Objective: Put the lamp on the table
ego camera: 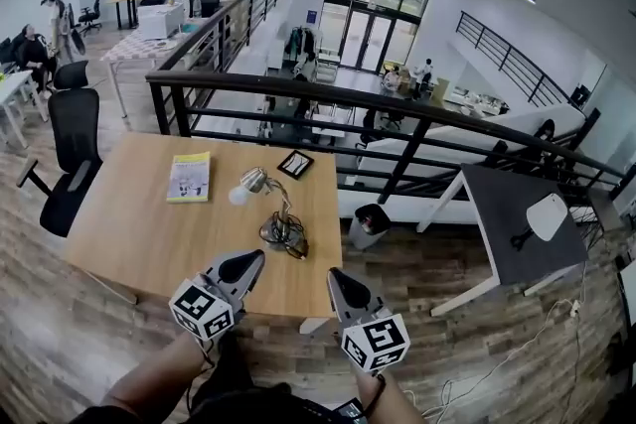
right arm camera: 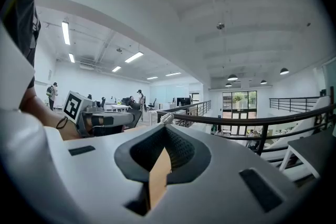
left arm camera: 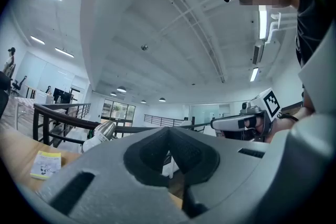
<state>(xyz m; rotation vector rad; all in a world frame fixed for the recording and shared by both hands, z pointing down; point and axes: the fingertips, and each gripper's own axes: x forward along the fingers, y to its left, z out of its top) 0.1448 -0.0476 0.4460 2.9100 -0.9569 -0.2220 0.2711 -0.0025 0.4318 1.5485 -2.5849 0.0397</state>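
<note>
- On the wooden table [ego camera: 139, 233], about mid-top and a bit toward its near edge: lamp [ego camera: 268, 209] lying on its side, not standing.
- Whole lamp visible only from the head view. Pale round bulb at one end, silvery neck behind it, thin bent stem, dark cord bunched up at the base end.
- Also only clear from up there: yellow booklet [ego camera: 189, 177] and small black square thing [ego camera: 295, 164] farther back on the table, both apart from the lamp.
- Left gripper [ego camera: 253, 259] and right gripper [ego camera: 336, 275] hovering at the table's near edge, neither touching the lamp.
- Left gripper view: jaws pressed together, nothing between them. Just the lamp's bulb and silvery neck poking up past the jaws.
- Right gripper view: jaws together too, empty, only a thin slit with table wood showing through. Lamp reduced to a tiny tip above the jaw tops.
</note>
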